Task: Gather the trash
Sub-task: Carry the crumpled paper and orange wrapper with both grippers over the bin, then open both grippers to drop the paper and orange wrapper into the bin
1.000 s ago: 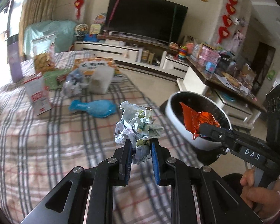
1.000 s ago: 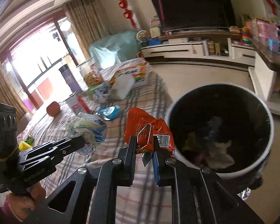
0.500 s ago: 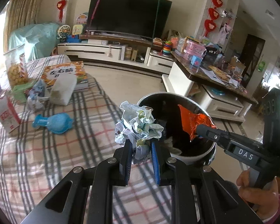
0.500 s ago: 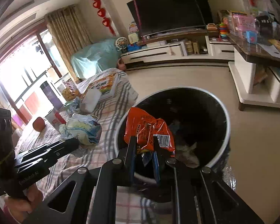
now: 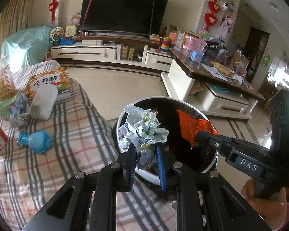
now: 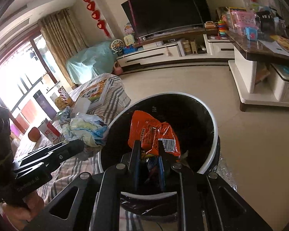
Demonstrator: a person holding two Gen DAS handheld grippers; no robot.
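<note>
Two jaws pinching crumpled paper (image 5: 144,129), orange wrapper (image 6: 154,134) over bin (image 6: 212,119).

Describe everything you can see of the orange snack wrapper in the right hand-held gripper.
The orange foil snack wrapper is empty-looking, crumpled and creased, glossy, with red print and a white barcode patch at its lower right. It stands roughly upright, pinched at its lower edge between the shut pads of the right hand-held gripper, with nothing else touching it. It hangs over the dark opening of the round white-rimmed trash bin. From the left wrist view its silvery-orange back flares upward.
</note>
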